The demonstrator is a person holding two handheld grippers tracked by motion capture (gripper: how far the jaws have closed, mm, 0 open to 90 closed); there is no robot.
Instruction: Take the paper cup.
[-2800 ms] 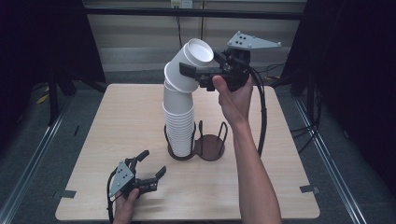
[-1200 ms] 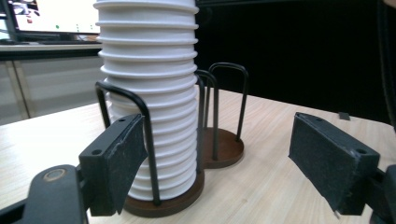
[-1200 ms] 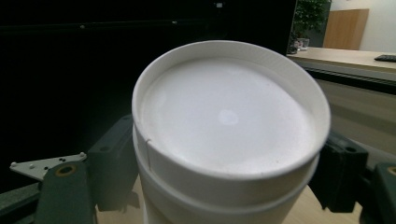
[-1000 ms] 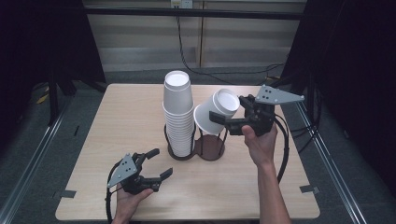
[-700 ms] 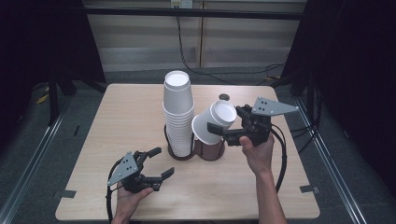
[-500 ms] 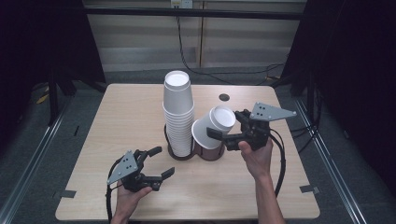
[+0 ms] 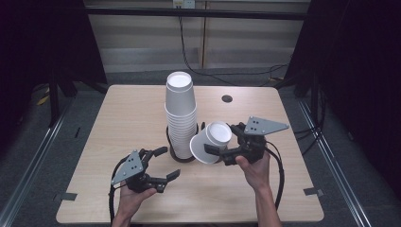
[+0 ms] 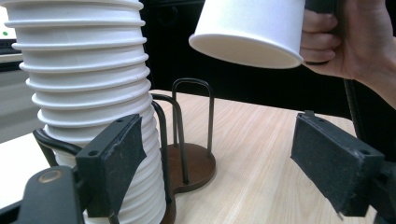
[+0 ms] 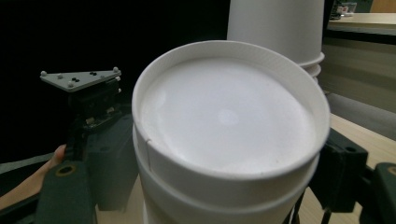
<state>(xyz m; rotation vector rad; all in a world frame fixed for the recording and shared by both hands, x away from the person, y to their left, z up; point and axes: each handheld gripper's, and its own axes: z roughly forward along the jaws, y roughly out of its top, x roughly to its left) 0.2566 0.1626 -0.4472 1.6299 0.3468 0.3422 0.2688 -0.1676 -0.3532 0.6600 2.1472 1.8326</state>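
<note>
A tall stack of upturned white paper cups (image 7: 181, 118) stands in the left ring of a dark wire holder (image 7: 182, 156) at mid-table. My right gripper (image 7: 222, 140) is shut on a white cup (image 7: 210, 142), tilted with its mouth down-left, just right of the stack above the holder's other ring (image 8: 191, 121). In the right gripper view the cup (image 9: 229, 121) looks like two nested cups, bottom toward the camera. My left gripper (image 7: 169, 162) rests near the front left of the holder. Its jaws have just been opening and nothing is between them (image 8: 224, 172).
The wooden table (image 7: 118, 118) has a small dark hole (image 7: 227, 99) at the back right. Cables trail from both grippers. Dark curtains and floor rails surround the table. Bare tabletop lies left of the stack and along the front edge.
My right hand has brought the cup down and to the left, from beside the stack's top to low beside the stack over the holder. The left hand has stayed in place.
</note>
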